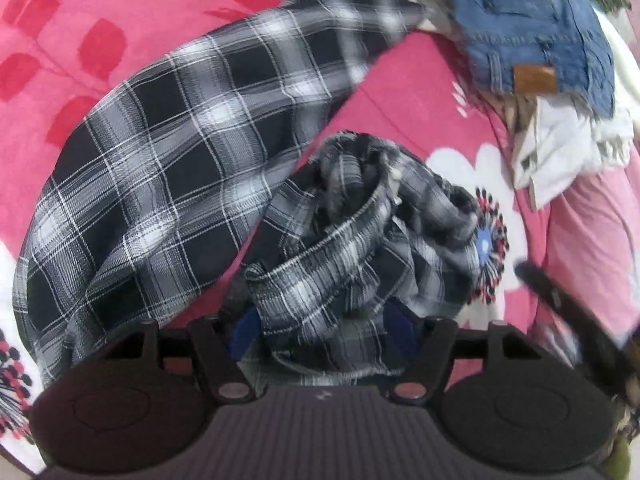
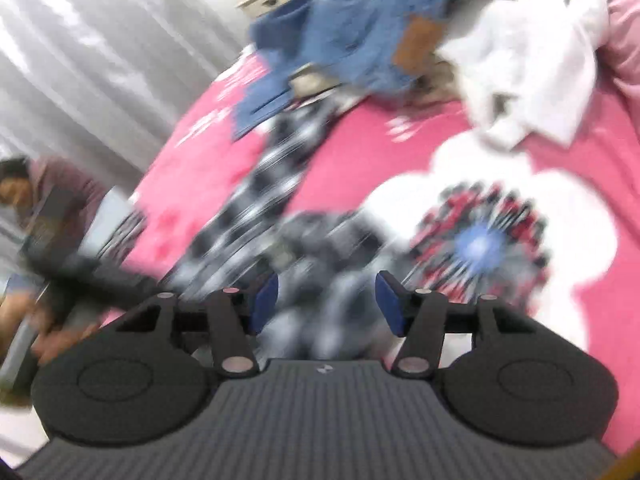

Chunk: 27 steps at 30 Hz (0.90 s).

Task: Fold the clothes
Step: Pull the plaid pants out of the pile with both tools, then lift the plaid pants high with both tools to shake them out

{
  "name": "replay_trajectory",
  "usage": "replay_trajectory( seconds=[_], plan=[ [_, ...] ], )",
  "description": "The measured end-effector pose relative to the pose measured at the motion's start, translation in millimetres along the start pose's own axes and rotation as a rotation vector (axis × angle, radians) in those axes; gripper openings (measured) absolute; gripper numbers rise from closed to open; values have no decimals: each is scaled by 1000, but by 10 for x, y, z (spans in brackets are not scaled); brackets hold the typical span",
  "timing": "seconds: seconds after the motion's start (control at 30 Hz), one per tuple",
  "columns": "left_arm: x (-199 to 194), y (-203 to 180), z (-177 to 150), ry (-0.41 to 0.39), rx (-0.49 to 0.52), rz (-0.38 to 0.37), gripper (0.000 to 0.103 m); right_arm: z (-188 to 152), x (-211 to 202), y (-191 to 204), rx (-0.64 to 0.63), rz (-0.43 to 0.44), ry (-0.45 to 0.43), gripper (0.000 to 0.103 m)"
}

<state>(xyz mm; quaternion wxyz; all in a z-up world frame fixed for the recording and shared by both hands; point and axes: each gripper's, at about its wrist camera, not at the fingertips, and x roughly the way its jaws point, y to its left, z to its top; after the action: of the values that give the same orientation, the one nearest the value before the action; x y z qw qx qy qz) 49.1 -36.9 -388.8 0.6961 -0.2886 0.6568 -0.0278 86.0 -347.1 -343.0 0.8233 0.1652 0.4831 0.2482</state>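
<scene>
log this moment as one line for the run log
left gripper: plaid shirt bunched between fingers | right gripper: open above it | jeans: piled behind

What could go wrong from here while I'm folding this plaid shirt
The plaid shirt is bunched between the left tool's pads, so pulling now could tighten the twist rather than flatten it. One end trails toward the clothes pile under the jeans; a tug might drag them along. The right tool is open and that view is heavily blurred, so a hasty grab could catch the wrong layer.
</scene>
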Motion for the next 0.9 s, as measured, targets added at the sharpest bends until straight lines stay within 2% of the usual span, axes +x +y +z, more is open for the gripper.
replay_trajectory(
  seconds=[0.07,0.17,0.2,0.27,0.3,0.33,0.37,0.4,0.5,0.6,0.67,0.73,0.9],
  plan=[
    [47,17,-15,-7,0,6,70,158,294,-202,13,20,38,62],
    [128,30,-40,-23,10,8,66,239,781,-310,-34,61,195,67],
    [136,24,-42,-39,22,5,59,248,922,-319,-54,77,241,67],
    [128,-3,-38,-70,49,2,51,248,1027,-282,-76,92,257,65],
    [116,-11,-26,-79,62,-5,43,247,1074,-263,-87,99,263,63],
    [104,-19,-13,-88,76,-13,34,253,1089,-247,-78,103,264,46],
    [86,-19,1,-96,84,-22,31,261,1100,-232,-66,108,264,23],
    [50,-33,8,-108,98,-22,23,263,1088,-204,-63,101,258,20],
    [-74,-64,8,-134,172,-16,17,266,979,-65,-69,65,223,15],
    [-263,-131,-61,-145,286,20,14,223,728,172,-117,-10,160,14],
    [-479,-117,-123,-156,352,34,13,173,546,354,-168,-109,117,13],
    [-754,-131,-192,-173,428,37,12,82,291,566,-221,-208,76,13],
    [-1583,-295,-362,-248,613,10,12,-76,-455,1240,-314,-385,-34,12]
  ],
)
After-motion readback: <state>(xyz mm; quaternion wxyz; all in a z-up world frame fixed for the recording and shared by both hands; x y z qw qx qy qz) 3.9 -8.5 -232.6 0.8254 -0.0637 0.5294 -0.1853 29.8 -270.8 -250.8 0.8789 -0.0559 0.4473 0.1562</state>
